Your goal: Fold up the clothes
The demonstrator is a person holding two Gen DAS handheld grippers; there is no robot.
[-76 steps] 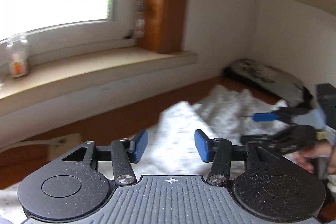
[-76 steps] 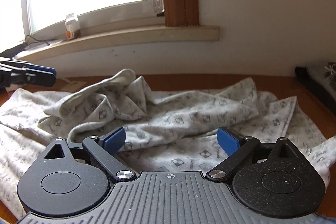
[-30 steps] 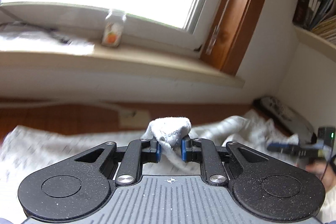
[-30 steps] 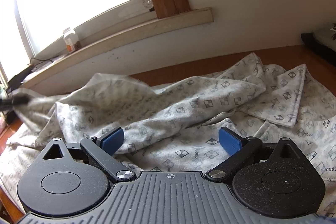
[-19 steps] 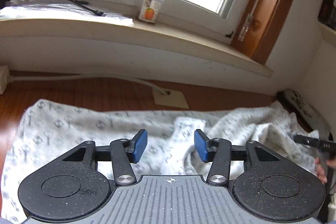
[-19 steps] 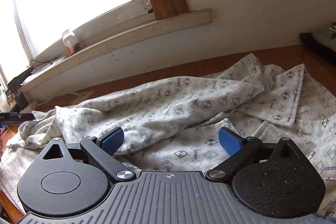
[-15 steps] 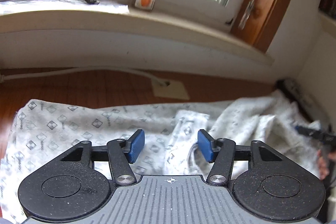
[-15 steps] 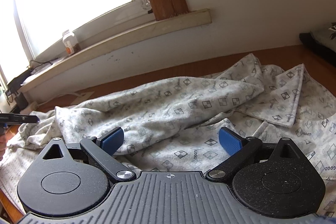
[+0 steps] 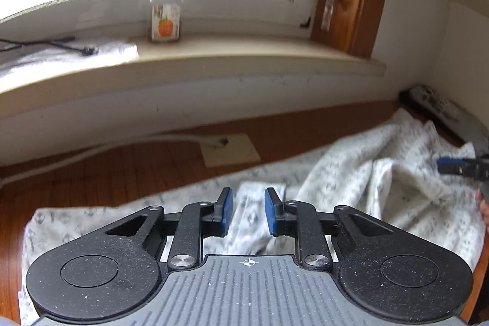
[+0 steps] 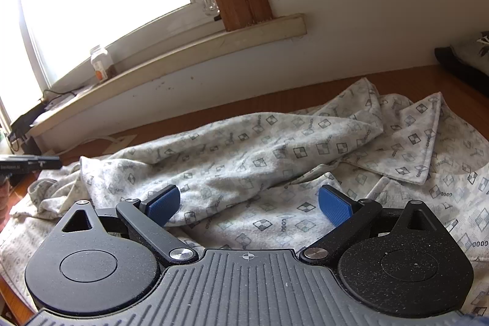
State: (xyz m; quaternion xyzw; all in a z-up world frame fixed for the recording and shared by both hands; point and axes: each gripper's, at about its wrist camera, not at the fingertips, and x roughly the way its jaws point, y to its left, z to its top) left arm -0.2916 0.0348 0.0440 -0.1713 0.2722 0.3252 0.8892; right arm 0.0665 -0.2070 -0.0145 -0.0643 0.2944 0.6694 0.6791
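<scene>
Patterned garment (image 10: pixel 275 155) lies rumpled across the wooden worktop (image 9: pixel 122 167) below the windowsill. Left gripper (image 9: pixel 246 211) fingers closing w/ a cloth fold between, not yet pinched; right gripper (image 10: pixel 249 203) fingers wide apart, nothing held.

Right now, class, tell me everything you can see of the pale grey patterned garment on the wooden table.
The pale grey patterned garment looks like soft brushed cotton, printed with small dark checked squares and the word GOOD. It lies unfolded and rumpled across the wooden table, with a raised ridge through its middle and a pointed flap at the right. A strip of it lies between the closing left gripper pads; the right gripper hovers open above it.
</scene>
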